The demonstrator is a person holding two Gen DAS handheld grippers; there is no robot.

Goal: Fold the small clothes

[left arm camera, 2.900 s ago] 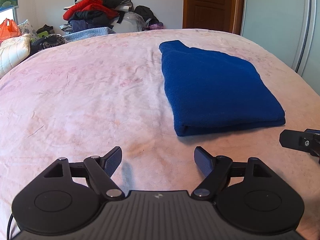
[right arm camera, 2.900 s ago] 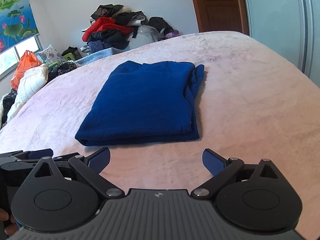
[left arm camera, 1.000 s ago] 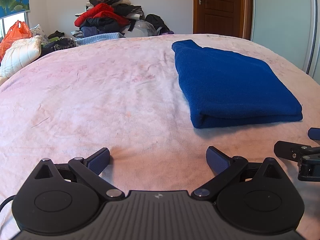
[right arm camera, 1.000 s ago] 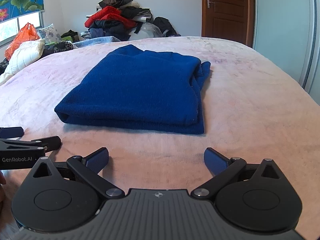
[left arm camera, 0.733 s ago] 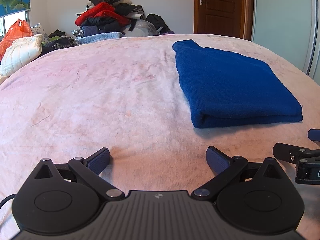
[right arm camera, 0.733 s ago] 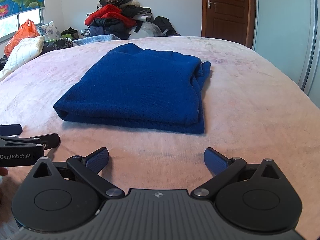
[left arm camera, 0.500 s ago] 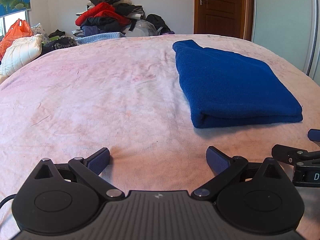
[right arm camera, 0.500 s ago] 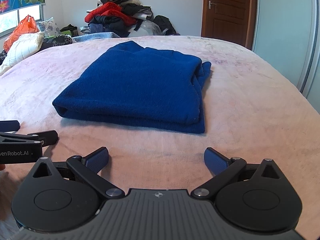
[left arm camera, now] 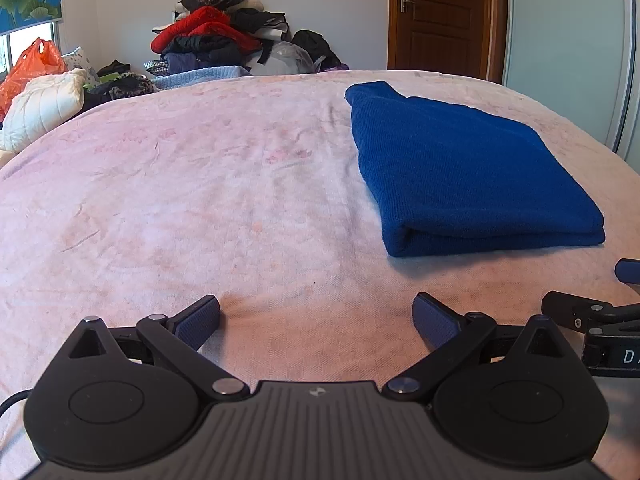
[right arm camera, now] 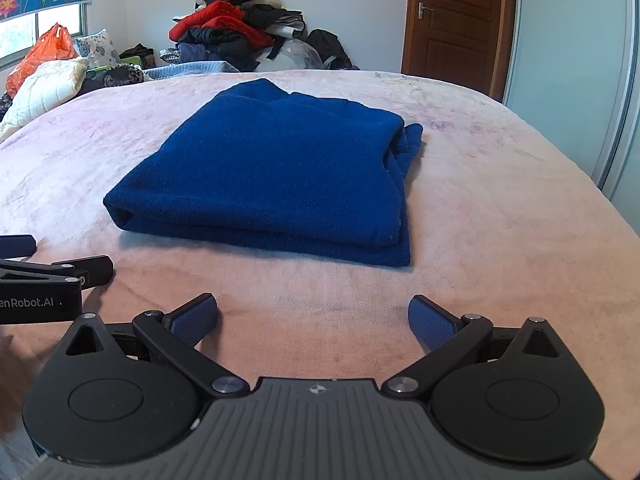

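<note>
Both sets of fingers are sitting spread wide with nothing in them, low over the pink bed [left arm camera: 200,184]. The right gripper [right arm camera: 313,317] is pointing pretty much straight at the near folded edge of the blue sweater [right arm camera: 280,176], which is lying just ahead of it, long axis running away toward the door. The left gripper [left arm camera: 316,317] is hanging off to the side, sweater ahead and to its right, so the right hand's looking nearer. Looks folded already, honestly.
</note>
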